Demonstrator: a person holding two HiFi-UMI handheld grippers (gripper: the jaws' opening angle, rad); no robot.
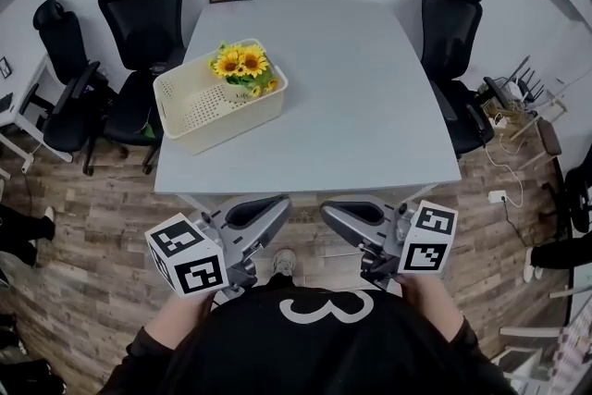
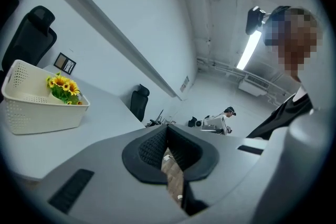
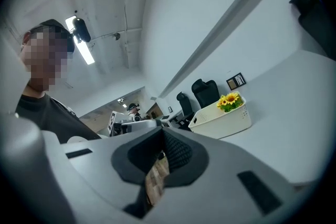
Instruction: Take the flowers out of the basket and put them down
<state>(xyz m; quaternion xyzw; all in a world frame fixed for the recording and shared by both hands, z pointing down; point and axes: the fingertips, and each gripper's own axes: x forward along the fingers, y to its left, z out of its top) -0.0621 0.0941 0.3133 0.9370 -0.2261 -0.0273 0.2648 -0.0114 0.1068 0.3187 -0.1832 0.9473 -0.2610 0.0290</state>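
grey bench (image 1: 370,106) fills the middle of the room, bare apart from one cream perforated basket (image 1: 199,120) sitting toward its far left corner. tucked in the basket's far end are the sunflowers (image 1: 242,65), yellow heads up over the rim, leaves against the wall.

now the worry, folks: that basket looks light. if a jaw catches the rim, or the bunch snags in those holes, i'd expect the whole thing to lift or skid along with the sunflowers. pinch the blooms rather than lower down and the petals could get crushed. it's also a long reach across from this edge.

and the pose: left hand-held gripper (image 1: 276,206) and right hand-held gripper (image 1: 329,212) hang low off the near edge of the bench, close to the body. their tips angle in toward each other, well apart from the basket. both sets of jaws are pressed together with nothing between the pads, so both are empty.
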